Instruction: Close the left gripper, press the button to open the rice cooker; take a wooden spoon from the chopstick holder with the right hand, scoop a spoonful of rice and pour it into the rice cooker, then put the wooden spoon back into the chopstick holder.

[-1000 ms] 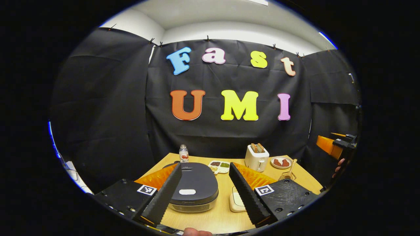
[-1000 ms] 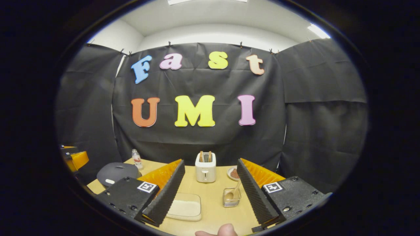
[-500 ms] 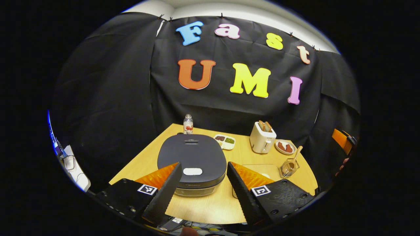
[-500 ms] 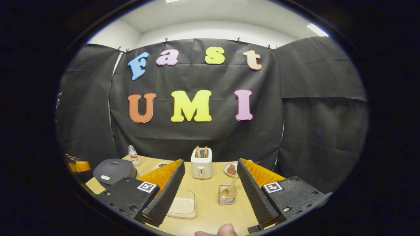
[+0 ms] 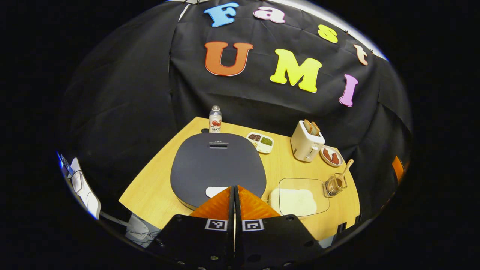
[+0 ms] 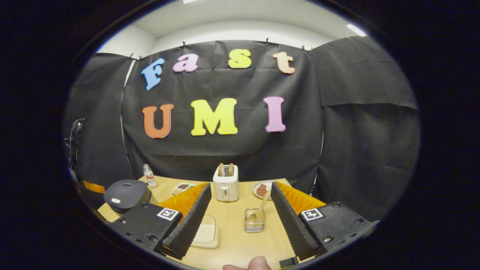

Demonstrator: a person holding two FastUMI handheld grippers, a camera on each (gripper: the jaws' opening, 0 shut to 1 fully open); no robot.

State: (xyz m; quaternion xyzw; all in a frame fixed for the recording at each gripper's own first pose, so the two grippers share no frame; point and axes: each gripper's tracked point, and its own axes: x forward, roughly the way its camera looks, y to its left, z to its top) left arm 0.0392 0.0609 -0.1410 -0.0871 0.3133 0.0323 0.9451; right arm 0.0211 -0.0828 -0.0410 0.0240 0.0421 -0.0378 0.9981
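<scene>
The dark grey rice cooker [image 5: 217, 161] sits lid-down on the wooden table [image 5: 150, 187], its white button [image 5: 214, 191] at the near edge. My left gripper [image 5: 235, 186] is shut with nothing in it, its tips just above and right of that button. A wire chopstick holder [image 5: 335, 184] holds the wooden spoon [image 5: 344, 173] at the right. A clear tray of rice [image 5: 298, 198] lies between cooker and holder. My right gripper [image 6: 241, 185] stands open, with the chopstick holder [image 6: 255, 225] and spoon [image 6: 261, 209] between its fingers, farther off. The rice cooker [image 6: 125, 191] is at the far left there.
A white toaster [image 5: 306, 140] with bread, a plate of food [image 5: 331, 156], a small divided dish [image 5: 260, 141] and a bottle [image 5: 215, 119] stand along the table's back. A thumb [image 6: 251, 264] shows at the bottom of the right gripper view.
My left gripper has shut its fingers and risen, tilting down over the cooker's front edge. The right gripper stays open and has shifted only a little.
</scene>
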